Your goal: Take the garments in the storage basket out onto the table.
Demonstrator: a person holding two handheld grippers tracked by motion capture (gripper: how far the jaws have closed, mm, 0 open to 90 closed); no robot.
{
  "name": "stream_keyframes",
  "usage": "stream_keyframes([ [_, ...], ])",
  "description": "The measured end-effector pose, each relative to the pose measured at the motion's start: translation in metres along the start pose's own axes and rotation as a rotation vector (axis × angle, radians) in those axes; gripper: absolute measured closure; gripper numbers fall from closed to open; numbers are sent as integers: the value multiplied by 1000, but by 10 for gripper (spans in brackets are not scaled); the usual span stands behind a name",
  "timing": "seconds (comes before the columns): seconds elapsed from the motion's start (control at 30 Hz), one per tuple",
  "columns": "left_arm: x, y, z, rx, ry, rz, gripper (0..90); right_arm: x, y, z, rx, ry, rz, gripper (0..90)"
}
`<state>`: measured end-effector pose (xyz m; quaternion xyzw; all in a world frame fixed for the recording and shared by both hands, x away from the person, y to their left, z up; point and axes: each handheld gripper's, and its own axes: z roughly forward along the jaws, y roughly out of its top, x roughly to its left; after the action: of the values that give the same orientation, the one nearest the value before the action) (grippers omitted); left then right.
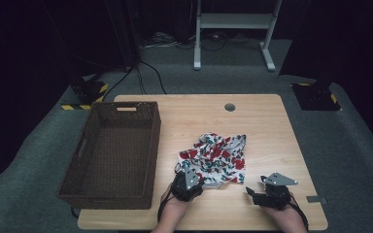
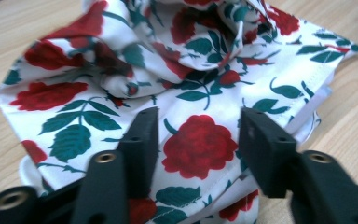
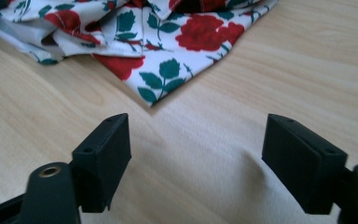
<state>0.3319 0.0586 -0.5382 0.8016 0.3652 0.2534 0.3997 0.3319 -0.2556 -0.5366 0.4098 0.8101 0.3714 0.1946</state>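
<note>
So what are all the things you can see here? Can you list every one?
cloth: one, white with red roses and green leaves, crumpled on the table's middle
basket: one, dark brown woven, on the table's left side
table: one, light wood, with a small round hole near its far edge
white stand: one, on the grey floor beyond the table
left gripper: one, black, jaws either side of the cloth's near edge
right gripper: one, black, jaws open over bare wood, right of the cloth
hands: two, at the near edge
</note>
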Motion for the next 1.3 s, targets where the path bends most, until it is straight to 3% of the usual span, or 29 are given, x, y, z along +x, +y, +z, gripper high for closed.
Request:
stream_keyframes([
  [0.1,0,-1,2,14,3,8,578,-1,8,7,1,-10,7,289],
  [0.17,0,-1,3,26,5,-8,603,-1,15,11,-4,-7,6,320],
  [0.37,2,1,8,84,-10,-10,600,6,29,27,15,-2,6,395],
  [0.47,2,1,9,83,-20,-11,615,9,31,36,39,0,14,425],
  [0.6,1,1,8,79,-27,16,656,12,33,39,39,0,21,504],
  [0.8,2,-2,4,78,-34,30,688,15,34,36,53,29,-4,807],
  [0.87,3,-4,1,78,-34,41,690,15,33,34,60,28,-10,867],
  [1.03,4,-10,-8,77,-34,44,685,9,27,25,69,16,-29,888],
  [1.3,7,-16,-15,79,-17,23,632,-13,7,1,79,-59,-38,887],
])
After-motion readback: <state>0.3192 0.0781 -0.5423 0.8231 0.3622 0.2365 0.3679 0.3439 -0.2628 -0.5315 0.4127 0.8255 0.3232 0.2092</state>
